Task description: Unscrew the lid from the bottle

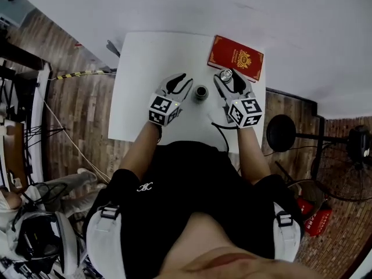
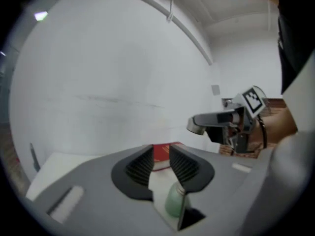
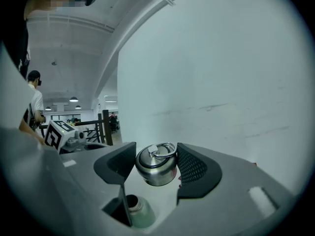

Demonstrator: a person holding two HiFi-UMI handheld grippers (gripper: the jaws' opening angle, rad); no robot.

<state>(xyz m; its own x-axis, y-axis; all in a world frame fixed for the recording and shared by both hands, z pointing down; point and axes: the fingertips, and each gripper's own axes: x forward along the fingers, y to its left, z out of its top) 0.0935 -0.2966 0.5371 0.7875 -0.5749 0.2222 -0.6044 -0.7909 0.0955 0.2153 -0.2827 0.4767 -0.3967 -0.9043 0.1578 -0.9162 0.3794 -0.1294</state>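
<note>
A small green bottle [image 1: 201, 92] stands upright on the white table [image 1: 139, 57] with its mouth uncovered. My right gripper [image 1: 228, 76] is shut on the silver lid [image 3: 156, 165], which has a wire ring on top, and holds it in the air to the right of the bottle. The right gripper view shows the bottle [image 3: 135, 210] low down under the jaws. My left gripper [image 1: 180, 82] hovers just left of the bottle, jaws partly apart with nothing between them. In the left gripper view the bottle [image 2: 173, 200] sits below the jaws and the lid [image 2: 197, 126] floats at the right.
A red book [image 1: 235, 57] lies at the table's far right corner, close behind the right gripper. A white wall rises beyond the table. On the floor at the right are a black stand [image 1: 282, 132] and cables.
</note>
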